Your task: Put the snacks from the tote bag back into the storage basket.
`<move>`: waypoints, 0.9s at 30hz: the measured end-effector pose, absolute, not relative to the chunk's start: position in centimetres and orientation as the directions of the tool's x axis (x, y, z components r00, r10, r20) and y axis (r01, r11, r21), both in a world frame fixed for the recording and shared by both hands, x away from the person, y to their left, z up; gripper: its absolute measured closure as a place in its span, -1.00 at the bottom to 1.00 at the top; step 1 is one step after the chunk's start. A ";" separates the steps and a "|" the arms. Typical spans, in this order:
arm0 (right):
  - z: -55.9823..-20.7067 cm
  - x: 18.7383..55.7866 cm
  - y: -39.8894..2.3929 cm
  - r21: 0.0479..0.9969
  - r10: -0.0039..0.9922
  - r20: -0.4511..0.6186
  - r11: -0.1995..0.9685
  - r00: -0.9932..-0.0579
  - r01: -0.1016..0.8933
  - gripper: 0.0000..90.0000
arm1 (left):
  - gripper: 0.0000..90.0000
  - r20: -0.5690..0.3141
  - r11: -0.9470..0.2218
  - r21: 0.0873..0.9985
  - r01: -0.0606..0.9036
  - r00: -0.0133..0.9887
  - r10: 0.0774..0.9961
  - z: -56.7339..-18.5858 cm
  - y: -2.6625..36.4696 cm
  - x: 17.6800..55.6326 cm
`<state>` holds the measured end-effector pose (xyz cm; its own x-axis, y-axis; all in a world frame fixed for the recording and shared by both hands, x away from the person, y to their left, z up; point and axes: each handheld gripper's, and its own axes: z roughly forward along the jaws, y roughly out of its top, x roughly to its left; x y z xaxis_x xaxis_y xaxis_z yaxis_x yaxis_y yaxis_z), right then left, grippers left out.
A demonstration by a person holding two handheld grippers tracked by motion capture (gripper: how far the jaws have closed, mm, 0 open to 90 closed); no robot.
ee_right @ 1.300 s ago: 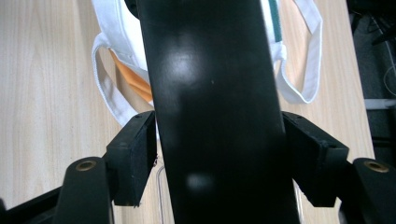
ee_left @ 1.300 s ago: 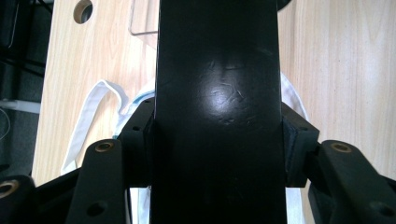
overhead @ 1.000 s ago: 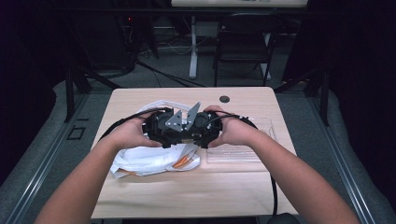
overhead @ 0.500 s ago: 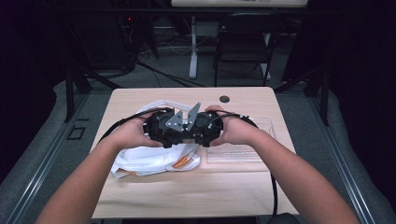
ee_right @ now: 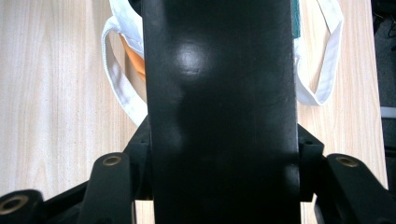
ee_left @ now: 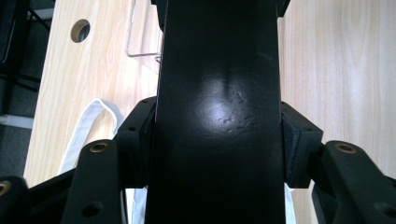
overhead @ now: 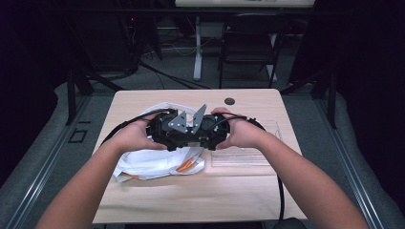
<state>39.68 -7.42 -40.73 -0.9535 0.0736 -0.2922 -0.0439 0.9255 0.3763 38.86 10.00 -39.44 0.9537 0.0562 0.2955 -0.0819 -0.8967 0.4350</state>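
Two hands hold my left gripper [overhead: 177, 133] and right gripper [overhead: 201, 133] nose to nose above the middle of the table, bodies touching, grey plates raised between them. In the left gripper view a wide black slab [ee_left: 218, 116] of the right gripper fills the gap between my spread jaws, which have just been opening. The right gripper view has a like slab [ee_right: 219, 116] of the left gripper between its jaws, which have just been closing. Both slabs hide the pads. A white cloth bag [overhead: 153, 164] lies under the grippers, with something orange [overhead: 184, 167] at its mouth.
A clear plastic tray [overhead: 243, 155] lies flat to the right of the bag on the wooden table [overhead: 191, 195]. A round cable hole [overhead: 229, 101] sits near the far edge. Black cables trail off both sides. A chair and desk legs stand beyond the table.
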 end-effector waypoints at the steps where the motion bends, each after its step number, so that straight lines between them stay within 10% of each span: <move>1: -40.7 39.7 -7.5 0.373 0.071 -0.292 0.927 -0.954 -0.045 -0.05 | -0.10 0.293 -0.895 0.438 -0.079 0.954 0.059 -39.5 10.0 38.9; 27: -40.9 40.0 -7.9 0.353 0.069 -0.297 0.935 -0.952 -0.042 -0.04 | -0.21 0.301 -0.878 0.476 -0.055 0.948 0.104 -38.5 10.7 38.7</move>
<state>39.97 -7.87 -40.93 -0.9523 0.0690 -0.2972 -0.0423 0.9347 0.3528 38.65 10.71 -38.49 0.9479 0.1044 0.3008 -0.0545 -0.8776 0.4763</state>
